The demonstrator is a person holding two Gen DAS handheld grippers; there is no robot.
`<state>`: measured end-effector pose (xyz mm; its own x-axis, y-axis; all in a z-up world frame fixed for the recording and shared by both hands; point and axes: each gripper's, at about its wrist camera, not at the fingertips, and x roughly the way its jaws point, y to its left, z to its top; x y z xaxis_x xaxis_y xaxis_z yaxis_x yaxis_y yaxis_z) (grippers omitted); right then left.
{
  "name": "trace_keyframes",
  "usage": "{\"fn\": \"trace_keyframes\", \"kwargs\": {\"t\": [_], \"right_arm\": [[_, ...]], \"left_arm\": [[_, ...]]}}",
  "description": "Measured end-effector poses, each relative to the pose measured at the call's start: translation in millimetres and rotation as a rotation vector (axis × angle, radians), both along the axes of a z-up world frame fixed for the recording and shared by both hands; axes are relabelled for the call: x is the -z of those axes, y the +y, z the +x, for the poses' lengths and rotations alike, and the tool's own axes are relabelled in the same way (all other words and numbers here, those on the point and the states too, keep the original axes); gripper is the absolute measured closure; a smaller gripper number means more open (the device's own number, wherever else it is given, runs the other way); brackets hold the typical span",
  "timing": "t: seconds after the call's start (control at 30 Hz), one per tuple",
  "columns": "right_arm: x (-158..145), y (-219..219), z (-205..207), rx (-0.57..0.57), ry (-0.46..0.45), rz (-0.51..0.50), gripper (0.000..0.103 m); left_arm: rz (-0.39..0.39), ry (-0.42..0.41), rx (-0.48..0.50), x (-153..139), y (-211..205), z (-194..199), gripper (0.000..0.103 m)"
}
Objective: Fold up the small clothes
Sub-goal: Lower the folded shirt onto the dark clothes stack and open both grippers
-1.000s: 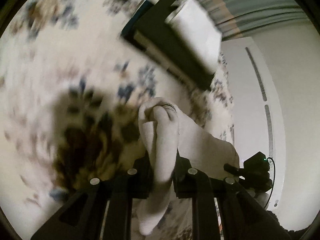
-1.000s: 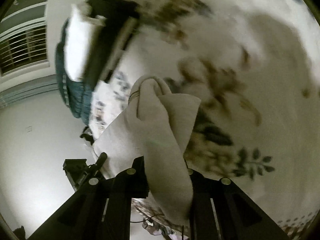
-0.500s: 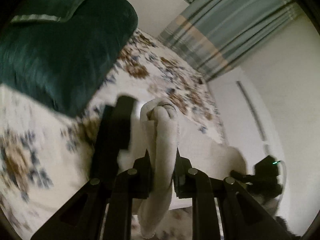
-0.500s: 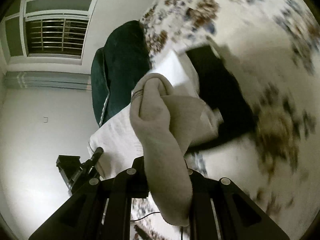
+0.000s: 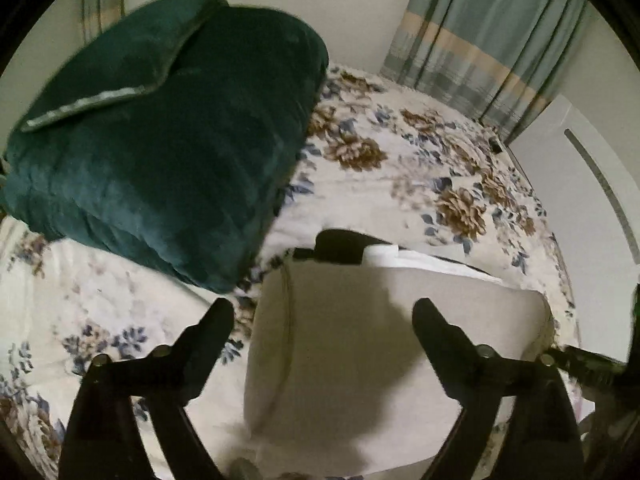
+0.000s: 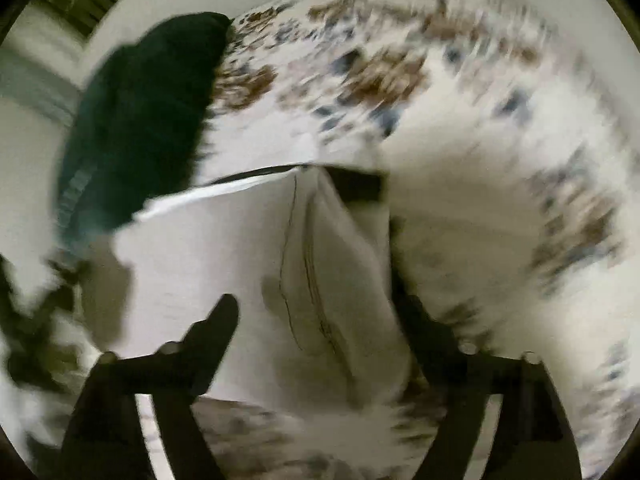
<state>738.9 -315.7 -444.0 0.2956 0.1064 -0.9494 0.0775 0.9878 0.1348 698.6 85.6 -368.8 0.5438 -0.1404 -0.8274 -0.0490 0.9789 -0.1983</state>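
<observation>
A: Beige knit: the folded garment [image 5: 360, 344] lies flat on the flowered bedspread [image 5: 400, 184], its near edge toward both cameras. Why does it sit where it does?

B: Judging by the layers under its far edge, it tops a small stack. A white folded piece [image 5: 420, 258] and a black one [image 5: 340, 246] show beneath it in the left wrist view, so this looks like the place where finished items are gathered, beside the dark green quilt [image 5: 160, 132].

A: And the left claw [image 5: 322, 316]?

B: Released. Its two fingers stand wide apart, one over the bedspread to the left of the garment, the other over the garment's right half, and no cloth is between them. That spread suggests the garment is set down and let go.

A: The right claw [image 6: 316, 312]?

B: Also spread, with the garment [image 6: 280, 272] lying between and beneath the fingers, not pinched. The right wrist view is heavily blurred, so whether a fingertip touches the cloth I cannot tell. A lengthwise crease runs down the fabric there.

A: What remains?

B: In my judgement this fold is done; the crease may want smoothing, and a careless sweep could slide the stack.
</observation>
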Motion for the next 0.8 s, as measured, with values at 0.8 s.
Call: {"fn": "trace_keyframes", "kwargs": {"t": [0.8], "right_arm": [[-218.2, 44.8, -216.2, 0.08, -0.272, -0.298, 0.0]], "left_arm": [[0.221, -0.121, 0.016, -169.2, -75.6, -198.5, 0.0]]}}
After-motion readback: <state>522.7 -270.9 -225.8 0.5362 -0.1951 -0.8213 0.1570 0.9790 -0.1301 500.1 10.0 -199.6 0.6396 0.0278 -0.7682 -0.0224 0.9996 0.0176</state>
